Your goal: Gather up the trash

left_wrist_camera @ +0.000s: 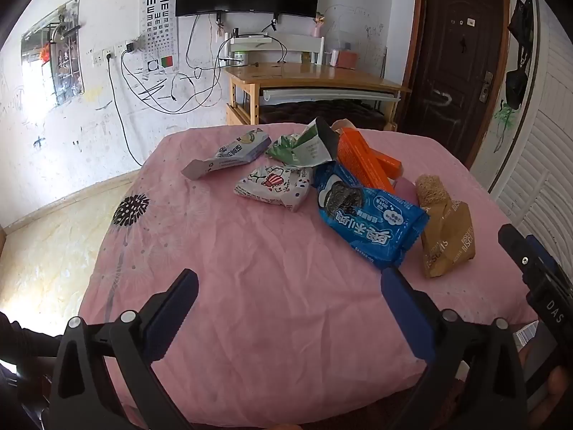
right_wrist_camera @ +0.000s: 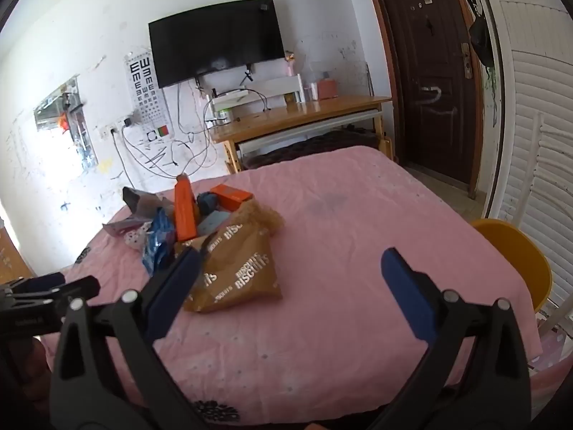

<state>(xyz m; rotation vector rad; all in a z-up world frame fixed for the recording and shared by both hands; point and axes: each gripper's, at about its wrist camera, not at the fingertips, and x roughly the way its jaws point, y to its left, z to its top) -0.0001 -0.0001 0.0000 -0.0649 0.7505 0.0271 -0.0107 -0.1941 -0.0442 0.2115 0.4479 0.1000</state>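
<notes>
We are finding both grippers, left gripper [left_wrist_camera: 290, 299] and right gripper [right_wrist_camera: 286, 279], hovering with fingers wide apart, gripping nothing. The wrappers [left_wrist_camera: 369, 211] are lying beyond them on the pink-covered table [left_wrist_camera: 250, 268], the brown biscuit bag [right_wrist_camera: 238, 272] nearest the right gripper's left finger.

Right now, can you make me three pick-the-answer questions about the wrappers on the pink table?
1. Where is the brown biscuit bag?
A. beside the blue cookie pack
B. on the floor
C. on the wooden desk

2. What colour are the two boxes behind the blue pack?
A. purple
B. orange
C. black

3. How is the left hand-held gripper?
A. shut on a wrapper
B. open and empty
C. out of view

Answers: 1 A, the bag lies right next to the pack on the tablecloth. 2 B, both boxes are orange. 3 B, its fingers stand wide apart with only cloth between them.
</notes>
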